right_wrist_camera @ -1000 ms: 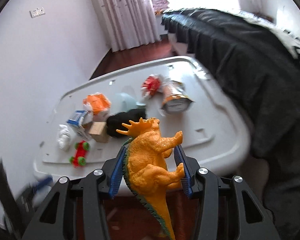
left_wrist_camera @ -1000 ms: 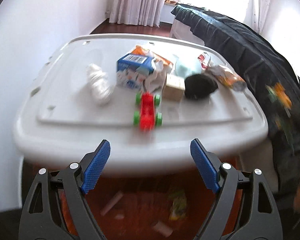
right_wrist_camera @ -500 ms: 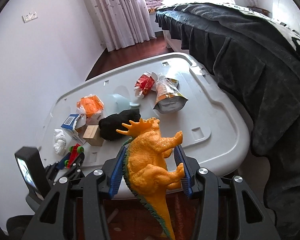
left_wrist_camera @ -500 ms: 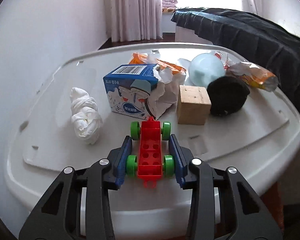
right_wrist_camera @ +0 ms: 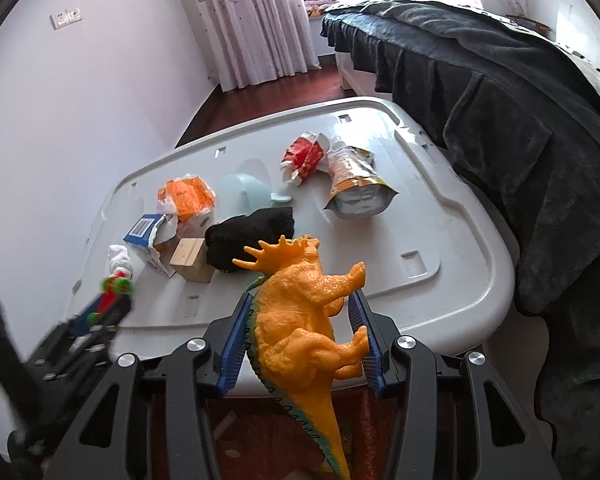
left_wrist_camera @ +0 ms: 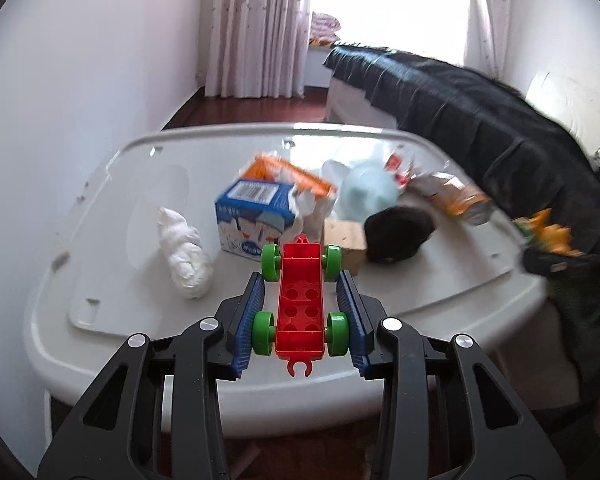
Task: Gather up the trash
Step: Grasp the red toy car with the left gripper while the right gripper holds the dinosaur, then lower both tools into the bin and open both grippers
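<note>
A: Toys first?
B: Left hand-held gripper [left_wrist_camera: 302, 292] pinches a studded red plastic car [left_wrist_camera: 301, 308] above the glossy white counter [left_wrist_camera: 100, 240]; its jaws have just closed. Right hand-held gripper [right_wrist_camera: 304, 322] clamps a rubbery orange dinosaur [right_wrist_camera: 304, 320].
A: Trash?
B: Crumpled tissue [left_wrist_camera: 184, 256], torn carton [left_wrist_camera: 256, 216] on the counter.

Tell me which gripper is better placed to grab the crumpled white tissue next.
Left, probably. The white tissue lies just beside the left gripper, though it is shut on the red toy car. The right gripper holds the orange dinosaur, farther away.
</note>
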